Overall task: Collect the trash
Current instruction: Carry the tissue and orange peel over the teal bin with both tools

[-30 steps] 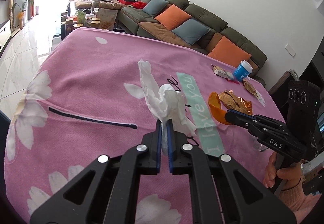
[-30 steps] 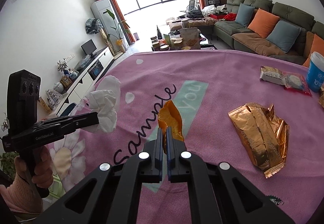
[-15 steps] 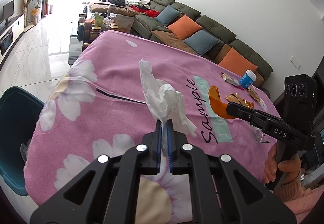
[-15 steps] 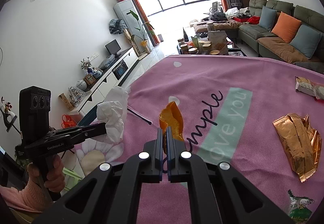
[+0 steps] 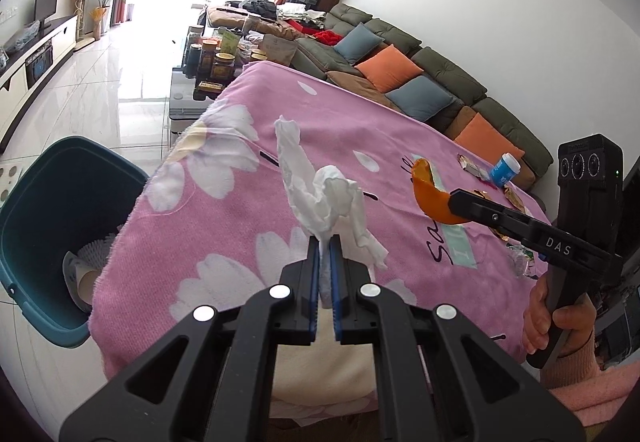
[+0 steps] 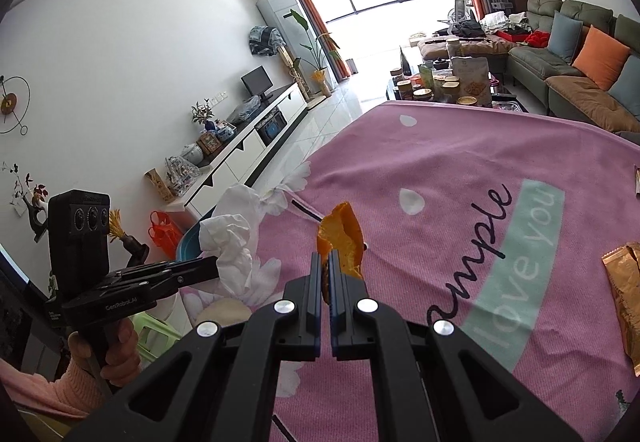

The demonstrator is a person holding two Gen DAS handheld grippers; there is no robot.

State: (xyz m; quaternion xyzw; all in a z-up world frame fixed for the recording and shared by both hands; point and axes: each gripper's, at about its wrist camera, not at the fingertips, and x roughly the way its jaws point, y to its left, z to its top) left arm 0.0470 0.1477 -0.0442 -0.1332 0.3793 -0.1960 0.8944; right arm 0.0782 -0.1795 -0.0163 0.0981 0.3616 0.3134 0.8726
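Left wrist view: the left gripper (image 5: 325, 242) was clamped on a crumpled white tissue (image 5: 320, 198), its two blue-lined fingers (image 5: 313, 274) pressed together with the paper's lower end pinched between them. The rest of the tissue stood up and forward past the fingertips, one flap drooping to the right of them. Beyond and below the fingers lay the pink flowered tablecloth (image 5: 224, 226). To the left of the fingers, lower down on the floor, stood a teal bin (image 5: 48, 202) with some pale rubbish inside. To the right, the right gripper (image 5: 454, 200) reached in — held by a hand (image 5: 560, 322) — with a curl of orange peel (image 5: 430, 194) at its tip.

Right wrist view: the right gripper (image 6: 329, 262) was closed on the orange peel (image 6: 340, 242), which rose from between the fingertips and leaned slightly right. To the left of the fingers, the left gripper (image 6: 216, 268) carried the tissue (image 6: 236, 234) over the tablecloth's (image 6: 440, 170) edge. Far right of the fingers, a gold foil wrapper (image 6: 626, 290) lay on the cloth — well apart from both grippers.
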